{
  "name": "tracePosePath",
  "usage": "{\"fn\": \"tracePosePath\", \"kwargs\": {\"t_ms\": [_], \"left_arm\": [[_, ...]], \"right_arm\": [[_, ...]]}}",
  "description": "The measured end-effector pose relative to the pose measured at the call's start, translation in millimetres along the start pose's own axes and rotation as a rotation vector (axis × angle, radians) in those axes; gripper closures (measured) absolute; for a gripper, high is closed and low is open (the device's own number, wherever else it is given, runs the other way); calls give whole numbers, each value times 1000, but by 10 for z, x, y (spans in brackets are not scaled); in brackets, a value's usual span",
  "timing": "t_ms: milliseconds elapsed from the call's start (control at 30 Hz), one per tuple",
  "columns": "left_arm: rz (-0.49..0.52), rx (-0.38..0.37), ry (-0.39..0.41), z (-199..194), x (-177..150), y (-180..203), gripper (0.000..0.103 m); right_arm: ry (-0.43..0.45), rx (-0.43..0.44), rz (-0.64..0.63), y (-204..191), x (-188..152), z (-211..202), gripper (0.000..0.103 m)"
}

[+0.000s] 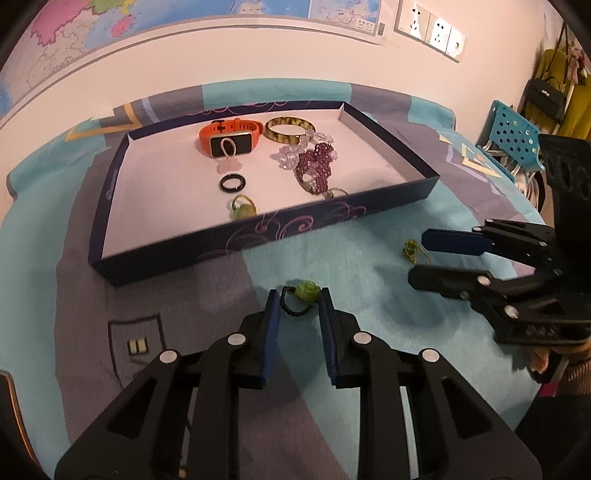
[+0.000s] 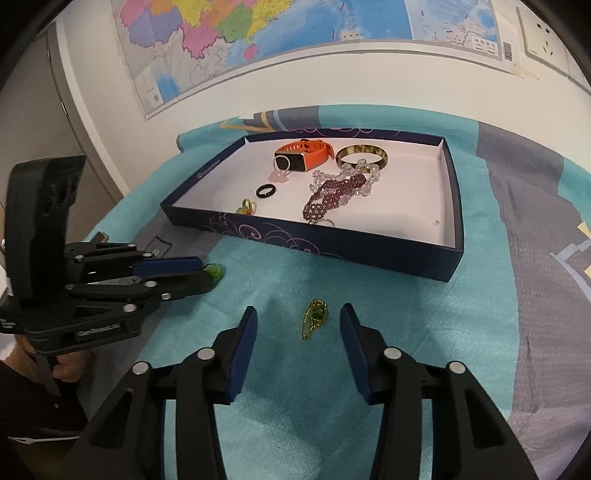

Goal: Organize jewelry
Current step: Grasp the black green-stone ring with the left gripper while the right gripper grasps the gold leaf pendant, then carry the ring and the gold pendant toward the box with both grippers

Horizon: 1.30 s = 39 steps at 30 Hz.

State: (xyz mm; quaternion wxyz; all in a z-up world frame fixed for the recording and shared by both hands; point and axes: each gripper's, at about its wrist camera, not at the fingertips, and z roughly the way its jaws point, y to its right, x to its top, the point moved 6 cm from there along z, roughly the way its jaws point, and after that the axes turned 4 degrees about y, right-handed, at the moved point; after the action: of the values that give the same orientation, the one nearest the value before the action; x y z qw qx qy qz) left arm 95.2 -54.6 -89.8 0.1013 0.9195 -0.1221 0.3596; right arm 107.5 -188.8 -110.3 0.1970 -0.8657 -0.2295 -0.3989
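A dark blue tray point(image 1: 280, 230) point(image 2: 369, 249) lies on the cloth and holds an orange watch point(image 1: 229, 138) point(image 2: 301, 155), a tortoiseshell bangle point(image 1: 290, 129) point(image 2: 362, 155), purple beads point(image 1: 314, 166) point(image 2: 332, 199), a black ring point(image 1: 232, 183) point(image 2: 266, 191) and a green charm point(image 1: 243, 208). My left gripper point(image 1: 299, 301) is open around a black cord ring with a green bead point(image 1: 306, 290) on the cloth. My right gripper point(image 2: 298, 317) is open around a gold and green pendant point(image 2: 316, 317), which also shows in the left wrist view point(image 1: 412, 251).
A teal and grey patterned cloth point(image 1: 332, 369) point(image 2: 498, 332) covers the table. A wall with maps point(image 2: 258, 44) and sockets point(image 1: 432, 26) stands behind. A blue perforated chair point(image 1: 513, 133) and hanging bags point(image 1: 546, 96) are at the right.
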Motion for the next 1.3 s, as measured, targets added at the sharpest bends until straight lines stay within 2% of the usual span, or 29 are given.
{"fn": "tracePosePath", "kwargs": {"t_ms": [200, 433, 600, 667, 1200, 1233, 1267, 1300], "left_arm": [[-17, -9, 4, -65, -87, -29, 81], [-28, -8, 10, -82, -102, -56, 81], [-33, -10, 12, -86, -105, -68, 81], [-36, -12, 13, -89, -106, -74, 81], [-41, -18, 30, -166, -115, -96, 85], [-40, -18, 29, -167, -119, -97, 82], [-38, -17, 28, -164, -119, -95, 73], [-33, -14, 33, -164, -116, -89, 71]], "right_arm": [[-18, -33, 2, 32, -16, 47, 73], [-22, -63, 10, 76, -20, 61, 94], [-21, -72, -5, 53, -19, 59, 97], [-14, -71, -3, 53, -14, 47, 102], [40, -11, 1, -53, 64, -85, 102], [39, -11, 2, -52, 62, -82, 102], [38, -10, 3, -49, 57, -79, 102], [37, -8, 5, -47, 52, -76, 102]]}}
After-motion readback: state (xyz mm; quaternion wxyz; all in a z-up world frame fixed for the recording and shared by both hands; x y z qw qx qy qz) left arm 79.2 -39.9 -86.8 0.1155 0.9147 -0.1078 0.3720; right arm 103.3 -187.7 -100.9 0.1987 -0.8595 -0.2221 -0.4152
